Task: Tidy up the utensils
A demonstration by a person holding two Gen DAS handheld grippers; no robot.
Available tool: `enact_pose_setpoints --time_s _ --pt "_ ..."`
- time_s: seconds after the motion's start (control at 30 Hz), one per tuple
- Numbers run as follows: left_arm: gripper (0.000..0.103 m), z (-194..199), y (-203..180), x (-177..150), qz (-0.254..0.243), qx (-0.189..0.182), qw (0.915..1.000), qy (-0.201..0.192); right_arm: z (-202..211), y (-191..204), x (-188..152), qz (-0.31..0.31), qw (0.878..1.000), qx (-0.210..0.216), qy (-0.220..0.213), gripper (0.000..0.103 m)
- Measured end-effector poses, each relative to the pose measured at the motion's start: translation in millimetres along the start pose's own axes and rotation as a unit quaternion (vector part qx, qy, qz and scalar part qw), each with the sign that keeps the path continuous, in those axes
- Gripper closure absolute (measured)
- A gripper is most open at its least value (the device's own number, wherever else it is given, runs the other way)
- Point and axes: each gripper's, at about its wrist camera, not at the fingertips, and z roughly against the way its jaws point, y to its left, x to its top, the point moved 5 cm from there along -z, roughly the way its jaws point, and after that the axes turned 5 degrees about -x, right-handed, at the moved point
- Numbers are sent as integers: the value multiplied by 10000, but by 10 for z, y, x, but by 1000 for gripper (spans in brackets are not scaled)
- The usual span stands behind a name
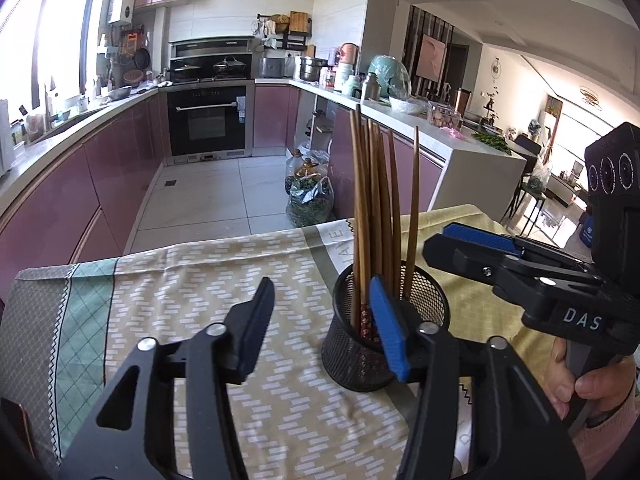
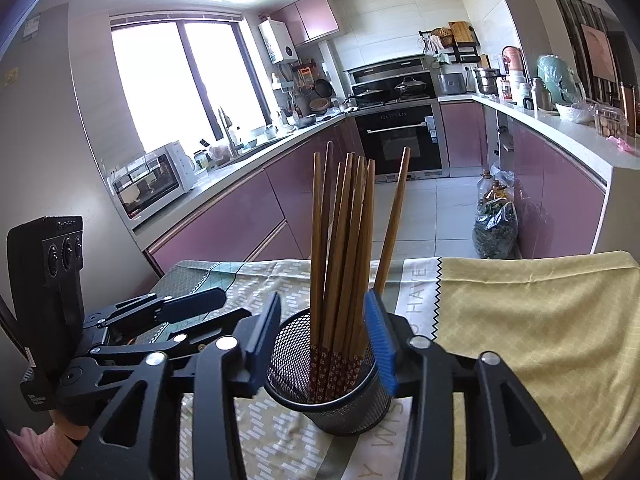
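A black mesh cup [image 1: 384, 344] stands on the patterned tablecloth [image 1: 200, 280] and holds several brown wooden chopsticks [image 1: 376, 200] upright. My left gripper [image 1: 320, 328] is open and empty, just left of the cup, its right finger in front of the cup's rim. My right gripper [image 2: 324, 344] is open with one finger on each side of the cup [image 2: 332, 396], not squeezing it. The chopsticks [image 2: 344, 240] rise between its fingers. The right gripper also shows in the left wrist view [image 1: 472, 248], behind and to the right of the cup.
The table's far edge [image 1: 240, 240] drops to a tiled kitchen floor. Bags [image 1: 308, 200] sit on the floor beyond it. Purple cabinets and a counter [image 1: 460, 140] with clutter run on the right; an oven [image 1: 208, 120] stands at the back.
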Motion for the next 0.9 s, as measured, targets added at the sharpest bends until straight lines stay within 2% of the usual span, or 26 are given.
enact_pose_setpoints --time_s 0.03,0.07,0.17,0.23,0.43,0.9 --pt "43 60 20 -22 0 77 9999 -69 24 9 -20 17 10000 -22 -38 48" --pt "32 128 34 -45 6 145 9998 -131 48 26 -44 44 10000 -57 -66 46" --pt "16 347 93 -123 37 371 9984 -414 114 83 -112 140 9996 -153 -173 35" --pt "6 476 143 -150 32 595 9967 -557 169 123 -154 207 9991 -232 -301 23" --pt "6 816 207 -299 70 920 9922 -840 291 278 -313 459 9964 -448 -554 7" --pt "6 1497 199 -470 42 1262 9784 -1637 637 626 -539 817 9839 -790 -1379 7"
